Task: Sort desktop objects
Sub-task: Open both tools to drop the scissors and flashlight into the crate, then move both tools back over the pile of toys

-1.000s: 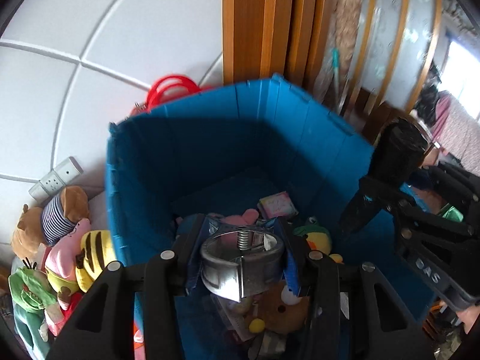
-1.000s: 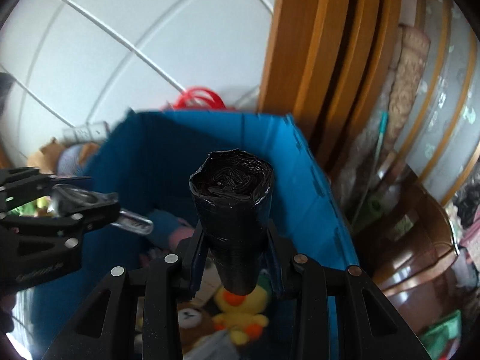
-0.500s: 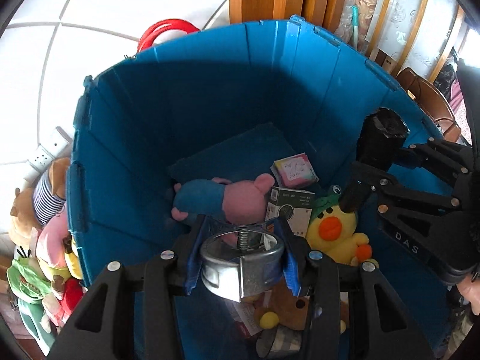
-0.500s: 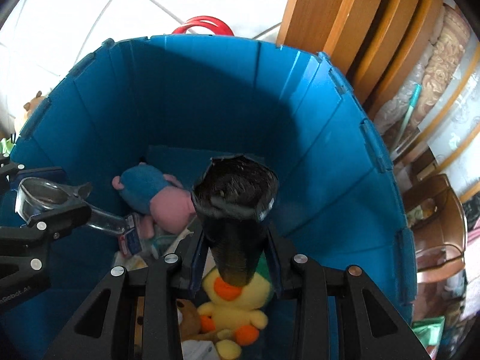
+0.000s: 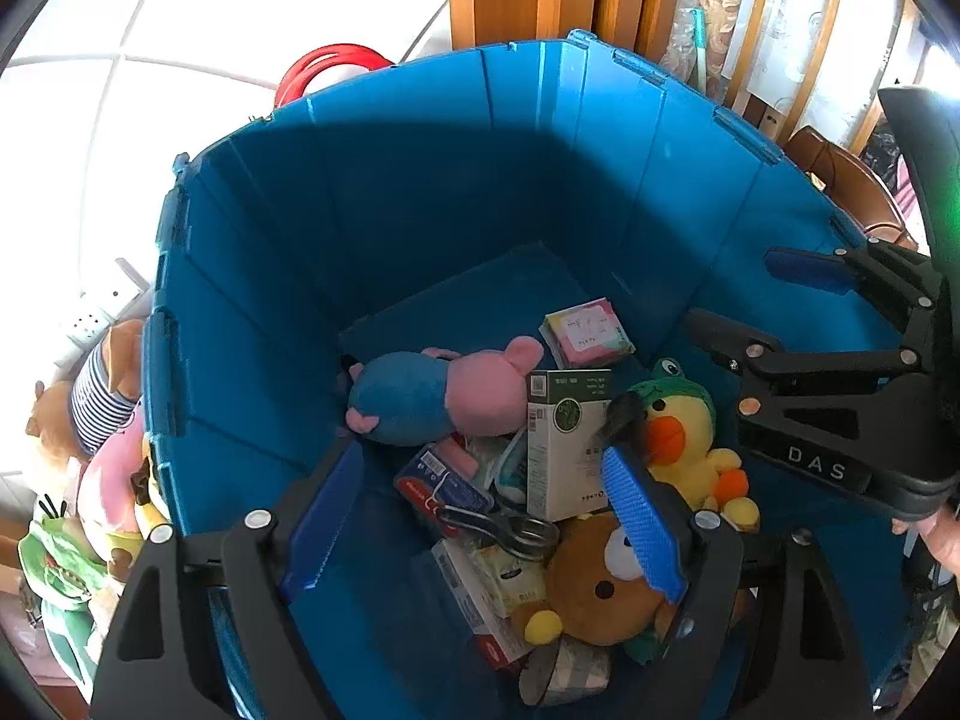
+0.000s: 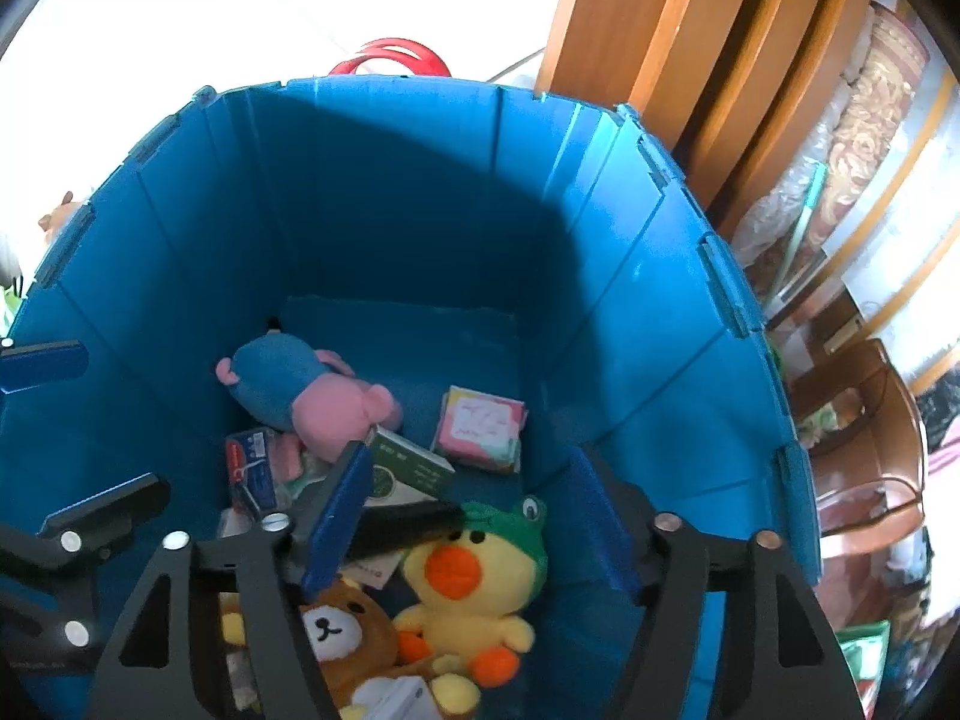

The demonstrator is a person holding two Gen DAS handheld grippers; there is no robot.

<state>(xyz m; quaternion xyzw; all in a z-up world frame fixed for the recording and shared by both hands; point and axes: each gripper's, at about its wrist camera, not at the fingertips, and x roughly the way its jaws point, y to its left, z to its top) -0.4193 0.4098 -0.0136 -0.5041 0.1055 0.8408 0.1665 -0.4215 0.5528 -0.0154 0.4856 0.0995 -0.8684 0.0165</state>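
Both grippers hang over a blue bin [image 5: 420, 192] and both are open and empty. In the left wrist view my left gripper [image 5: 480, 516] is above the pile, and the metal tool [image 5: 510, 531] lies in it on a red-blue packet. My right gripper [image 5: 744, 300] shows open at the right. In the right wrist view my right gripper [image 6: 474, 516] is wide open, and the black roll [image 6: 408, 525] lies below it by the yellow duck plush [image 6: 468, 576]. The roll's end shows in the left wrist view [image 5: 621, 414].
The bin [image 6: 420, 192] holds a pink-blue pig plush [image 5: 438, 390], a white-green box [image 5: 564, 438], a pastel pad [image 5: 585, 330], a brown bear plush [image 5: 606, 588] and packets. Plush toys [image 5: 102, 420] lie outside at the left. Wooden furniture [image 6: 690, 42] stands behind.
Both grippers tilted down over the bin and opened. The metal tool left my left gripper and the black roll left my right gripper; both now lie in the pile.
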